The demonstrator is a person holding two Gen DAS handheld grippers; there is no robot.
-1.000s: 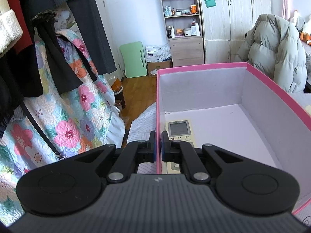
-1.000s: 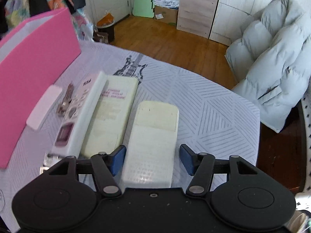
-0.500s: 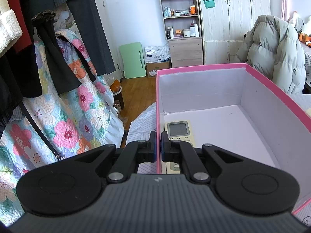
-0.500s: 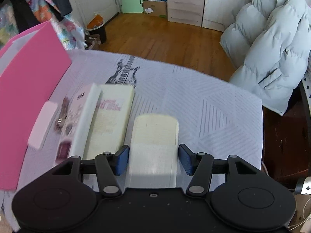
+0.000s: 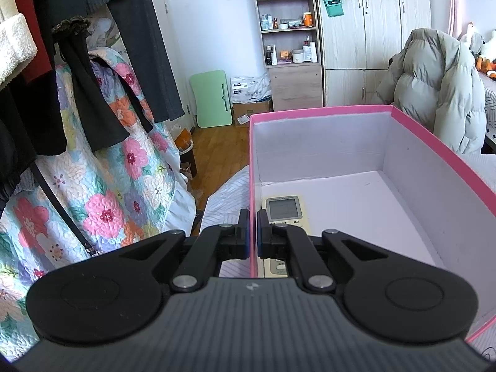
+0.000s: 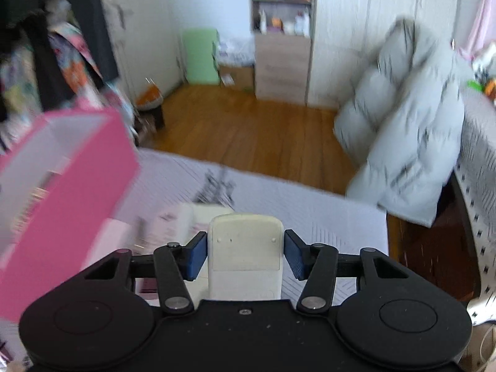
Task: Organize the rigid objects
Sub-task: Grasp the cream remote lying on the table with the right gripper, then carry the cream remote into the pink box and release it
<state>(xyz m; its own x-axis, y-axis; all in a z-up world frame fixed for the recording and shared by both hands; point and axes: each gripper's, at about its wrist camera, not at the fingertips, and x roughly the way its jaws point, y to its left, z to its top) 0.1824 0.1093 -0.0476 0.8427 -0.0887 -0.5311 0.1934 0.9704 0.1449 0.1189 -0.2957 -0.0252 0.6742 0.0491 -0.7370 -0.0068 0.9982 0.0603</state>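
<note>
Pink cardboard fills the left wrist view: the left gripper (image 5: 251, 232) pinches the near left wall of the pink box (image 5: 440, 142), one finger outside the wall and one inside, jaws narrowed onto the thin board. Inside the box, a beige remote control with a grey screen (image 5: 283, 209) lies flat on the white floor, close against that same wall and just ahead of the inner finger. Beyond the box stand a wooden shelf unit (image 5: 286, 31) with bottles and jars, a green folding board (image 5: 212, 99) leaning on the wall, and a grey puffer jacket (image 5: 440, 93) draped at the right. A floral quilt (image 5: 102, 186) hangs at the left.

Right wrist view, blurred: the right gripper (image 6: 245, 255) has a cream-white remote control (image 6: 245, 248) between its blue pads (image 6: 197, 255), back side up, clear of the striped white cloth (image 6: 325, 214) below. Its jaws have just been closing on it, and the pads sit against its sides. The pink box (image 6: 71, 217) stands to the left, with pale flat items (image 6: 176, 223) lying on the cloth beside it, too smeared to name.
</note>
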